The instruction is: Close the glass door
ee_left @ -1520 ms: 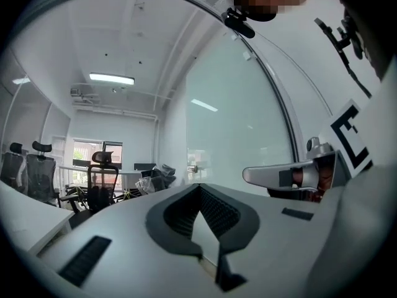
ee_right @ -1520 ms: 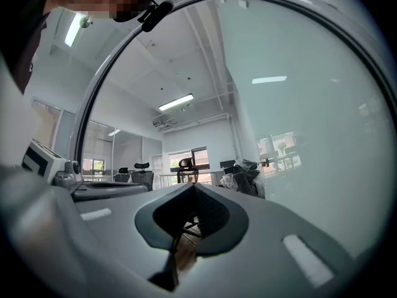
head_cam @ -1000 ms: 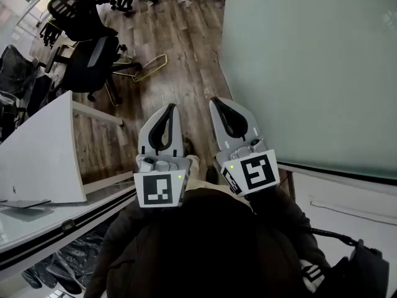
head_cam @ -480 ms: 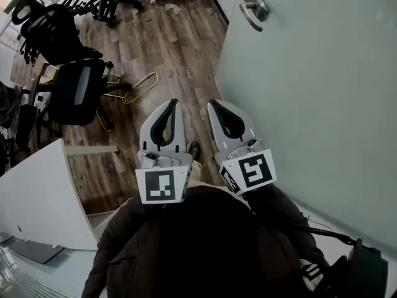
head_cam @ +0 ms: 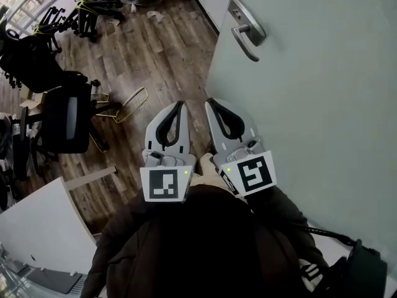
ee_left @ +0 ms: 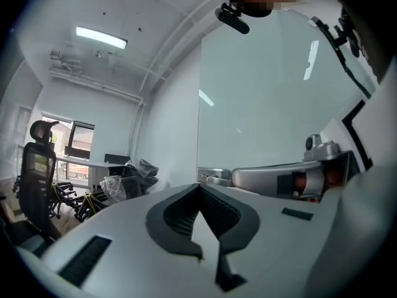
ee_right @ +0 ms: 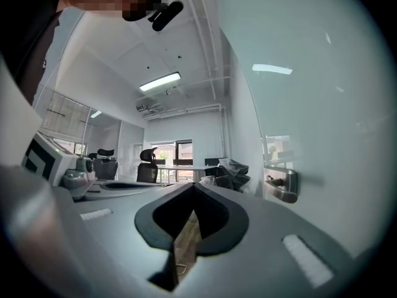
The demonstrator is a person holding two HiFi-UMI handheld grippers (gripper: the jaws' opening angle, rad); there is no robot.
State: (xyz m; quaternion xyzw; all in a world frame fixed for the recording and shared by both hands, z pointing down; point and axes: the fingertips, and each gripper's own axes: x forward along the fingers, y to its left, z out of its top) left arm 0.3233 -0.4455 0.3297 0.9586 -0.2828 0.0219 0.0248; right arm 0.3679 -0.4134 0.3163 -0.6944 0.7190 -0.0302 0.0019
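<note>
The frosted glass door [head_cam: 310, 98] fills the right side of the head view, and its metal lever handle [head_cam: 245, 25] sits high up, ahead of my grippers. My left gripper [head_cam: 180, 104] and right gripper [head_cam: 209, 102] are held side by side close to my body, left of the door's surface and well short of the handle. Both are shut with nothing between the jaws. The left gripper view shows the shut tips [ee_left: 200, 185] with the handle [ee_left: 214, 177] just beyond. In the right gripper view the handle [ee_right: 282, 185] lies to the right of the shut tips [ee_right: 192, 185].
Black office chairs [head_cam: 62, 113] stand on the wooden floor [head_cam: 161, 48] to the left. A yellow wire frame [head_cam: 131, 101] lies near them. Chair bases are piled at the far left [head_cam: 80, 11]. A white desk panel [head_cam: 40, 234] is at lower left.
I have moved forward along the door: the handle came into view and slid nearer, and the white desk dropped to the lower left. Both grippers stayed shut, side by side.
</note>
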